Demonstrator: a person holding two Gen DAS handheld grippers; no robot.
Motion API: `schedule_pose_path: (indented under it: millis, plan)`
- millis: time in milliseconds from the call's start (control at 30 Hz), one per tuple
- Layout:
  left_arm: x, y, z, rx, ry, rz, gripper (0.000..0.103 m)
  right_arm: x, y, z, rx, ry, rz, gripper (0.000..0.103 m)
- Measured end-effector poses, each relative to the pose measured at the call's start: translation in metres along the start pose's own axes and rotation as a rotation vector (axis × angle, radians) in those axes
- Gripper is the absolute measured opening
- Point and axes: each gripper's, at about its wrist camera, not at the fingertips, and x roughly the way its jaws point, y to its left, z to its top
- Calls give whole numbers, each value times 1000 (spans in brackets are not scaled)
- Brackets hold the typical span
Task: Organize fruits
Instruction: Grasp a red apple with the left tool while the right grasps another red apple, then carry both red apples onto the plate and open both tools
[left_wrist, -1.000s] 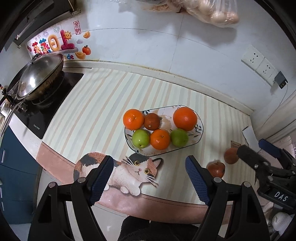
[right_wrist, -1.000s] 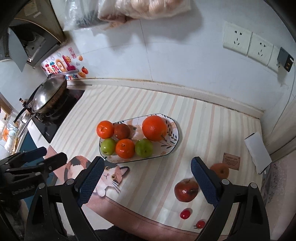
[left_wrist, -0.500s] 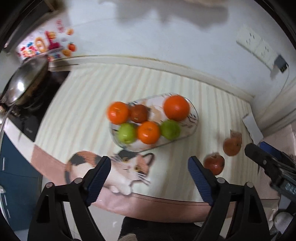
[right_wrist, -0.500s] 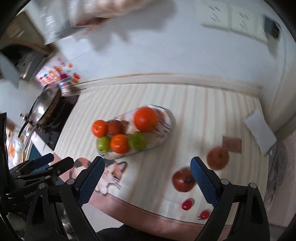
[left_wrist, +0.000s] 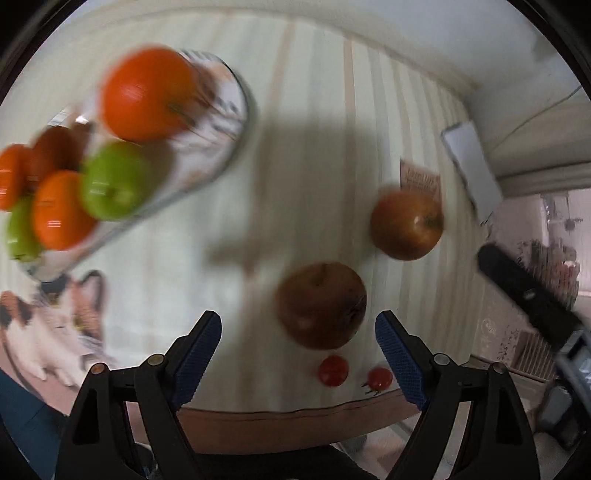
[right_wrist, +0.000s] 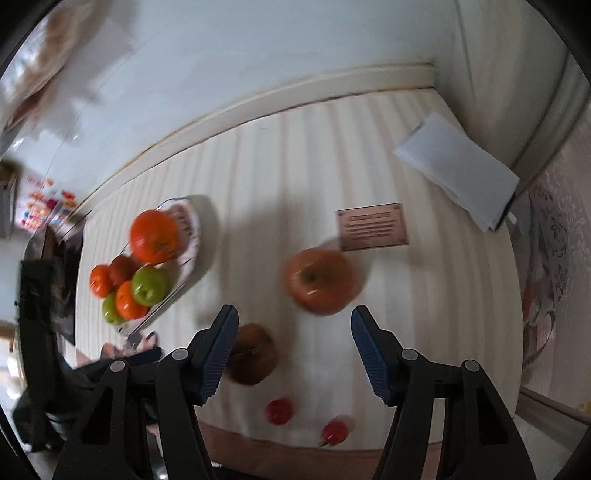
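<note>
Fruit not yet sorted lies on the striped mat, well apart from the plate (left_wrist: 236, 122): a dark apple (left_wrist: 320, 304), an orange-red apple (right_wrist: 319, 280) and two cherry tomatoes (left_wrist: 333, 370). The left gripper (left_wrist: 298, 354) and right gripper (right_wrist: 294, 350) are spread wide and empty. Apples are likely firm, smooth and rollable; grip across the widest part. Tomatoes are probably soft; squeeze lightly.

Three oranges (left_wrist: 147, 92), two green apples (left_wrist: 114, 181), two cherry tomatoes (left_wrist: 333, 370).
</note>
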Motion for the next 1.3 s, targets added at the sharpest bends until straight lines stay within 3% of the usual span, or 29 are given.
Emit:
schedule_pose_path:
  millis: [167,200,233,400,567,667,933,1133,1300]
  plan:
    - [44,-15,9,18,86,6,84,13,-14,15,15,9,-1,67]
    - [48,-16,10,18,82,9,70,14,-16,16,17,11,0,67]
    - [49,-16,10,19,68,6,66,16,-17,18,16,17,0,67]
    - [40,-12,9,51,19,94,66,32,-20,24,17,59,8,67]
    - [27,27,3,-1,10,145,66,55,-16,30,5,121,10,71]
    - [28,42,4,-54,17,96,66,72,-14,33,-2,154,3,73]
    - [24,45,20,-69,-14,110,66,114,-7,36,-17,218,3,73]
    - [21,41,23,-53,-41,128,65,117,3,35,-76,173,-13,71]
    - [2,33,1,-51,-70,107,66,113,20,36,-104,153,20,71]
